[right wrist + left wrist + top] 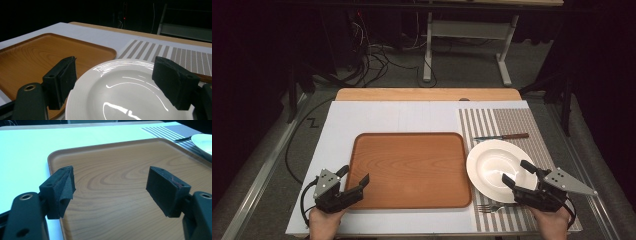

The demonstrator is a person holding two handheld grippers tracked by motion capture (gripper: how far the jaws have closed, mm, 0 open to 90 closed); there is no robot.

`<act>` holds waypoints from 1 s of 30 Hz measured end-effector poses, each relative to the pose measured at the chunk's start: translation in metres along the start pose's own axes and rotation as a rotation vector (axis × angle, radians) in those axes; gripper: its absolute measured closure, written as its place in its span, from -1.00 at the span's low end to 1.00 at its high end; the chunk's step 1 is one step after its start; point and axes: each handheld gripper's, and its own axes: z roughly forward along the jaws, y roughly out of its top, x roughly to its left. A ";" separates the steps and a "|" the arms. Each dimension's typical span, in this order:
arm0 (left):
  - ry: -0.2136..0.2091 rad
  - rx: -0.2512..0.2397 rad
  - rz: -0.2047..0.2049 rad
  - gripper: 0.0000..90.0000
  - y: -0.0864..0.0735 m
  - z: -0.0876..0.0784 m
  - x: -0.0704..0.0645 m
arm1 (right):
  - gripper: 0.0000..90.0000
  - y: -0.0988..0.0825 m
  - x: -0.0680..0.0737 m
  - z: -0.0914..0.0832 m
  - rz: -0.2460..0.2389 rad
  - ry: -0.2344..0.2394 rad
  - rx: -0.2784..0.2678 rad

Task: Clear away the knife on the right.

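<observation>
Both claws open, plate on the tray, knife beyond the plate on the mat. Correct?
Not quite. The plate is not on the tray; it sits beside it on the striped mat, as the high view shows. Both claws, left and right, are open, and the knife lies beyond the plate.

A knife (502, 136) with a brown handle lies on the striped placemat (507, 121) toward the far edge, and a fork (488, 208) lies on the mat's near end. A white sheet (392, 117) covers the wooden table (427, 94); cables (372, 60) trail on the floor beyond.
</observation>
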 end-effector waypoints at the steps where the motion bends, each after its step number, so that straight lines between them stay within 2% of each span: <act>1: -0.001 0.001 0.001 -0.47 0.000 0.000 0.000 | -0.54 0.002 -0.001 0.002 0.003 0.001 0.003; 19: -0.003 0.009 0.010 -0.47 -0.001 -0.001 -0.003 | -0.54 0.020 -0.008 0.020 -0.022 -0.010 0.014; 25: -0.004 0.014 0.015 -0.47 -0.001 -0.001 -0.005 | -0.53 0.024 -0.014 0.028 -0.033 -0.027 0.033; 30: -0.008 0.018 0.017 -0.48 -0.001 0.000 -0.005 | -0.50 0.027 -0.019 0.037 -0.012 -0.058 0.046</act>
